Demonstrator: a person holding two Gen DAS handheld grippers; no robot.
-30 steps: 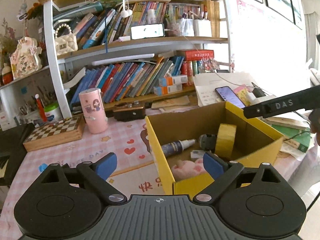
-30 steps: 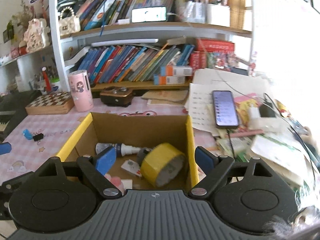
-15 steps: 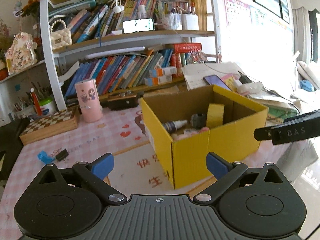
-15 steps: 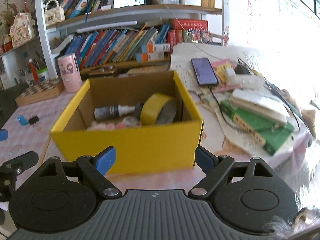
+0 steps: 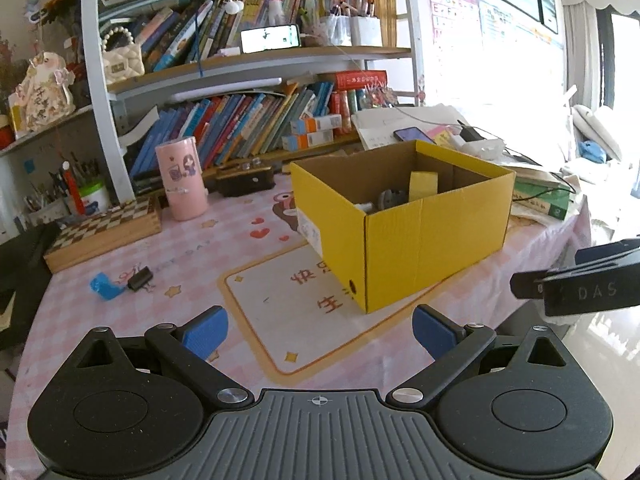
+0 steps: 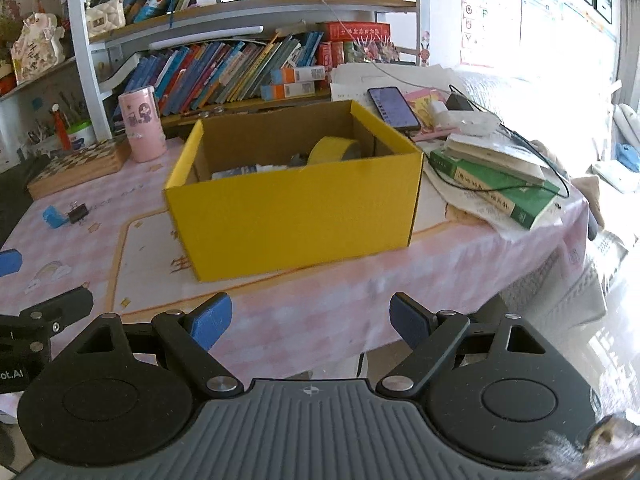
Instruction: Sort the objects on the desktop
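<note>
Item: yellow cardboard box (image 6: pixel 294 216), standing open on the pink tablecloth (image 5: pixel 200 264) near the desk's front edge — inside we see a roll of yellow tape (image 6: pixel 332 150) leaning upright and a few smaller things we cannot name. Loose items, well apart from the box on the left: a blue clip (image 5: pixel 105 286) with a black binder clip (image 5: pixel 140 279) just beside it; these we judge the likeliest pieces left to sort. Risks, as we judge them: both clips are small and lie flat, so a pinch may slip off or drag the cloth; a reach from the right could knock the box. Left gripper (image 5: pixel 320 330): fingers spread wide, holding nothing, touching nothing, above the cloth. Right gripper (image 6: pixel 311 320): likewise spread and empty, hanging off the front edge of the desk — clear of the box.
</note>
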